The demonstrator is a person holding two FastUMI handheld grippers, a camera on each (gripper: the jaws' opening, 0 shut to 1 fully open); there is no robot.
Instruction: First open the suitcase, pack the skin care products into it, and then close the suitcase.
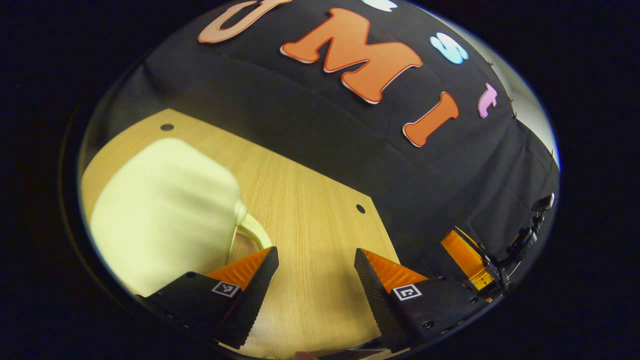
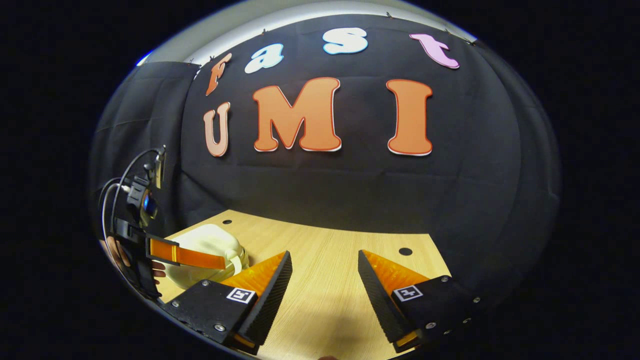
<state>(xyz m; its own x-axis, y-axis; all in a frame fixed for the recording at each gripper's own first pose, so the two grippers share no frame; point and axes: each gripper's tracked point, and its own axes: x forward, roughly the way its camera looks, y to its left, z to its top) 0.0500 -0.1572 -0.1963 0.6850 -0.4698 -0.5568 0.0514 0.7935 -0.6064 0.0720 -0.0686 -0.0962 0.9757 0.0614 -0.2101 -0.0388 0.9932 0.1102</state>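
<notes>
One pale suitcase (image 1: 165,210) lies closed on the bench (image 1: 310,220), just ahead and to the left of your left gripper (image 1: 315,280), its handle (image 1: 252,230) nearest the left finger, so opening looks like the step in hand. With the lid shut, its contents are hidden. Your left gripper and right gripper (image 2: 325,285) both hover spread wide, holding nothing.

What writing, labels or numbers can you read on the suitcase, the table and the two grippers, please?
None can be read.
Suitcase: plain pale shell, no print in sight.
Wooden table: no text.
Left gripper and right gripper: each carries small square coded markers, which are patterns rather than words.
</notes>
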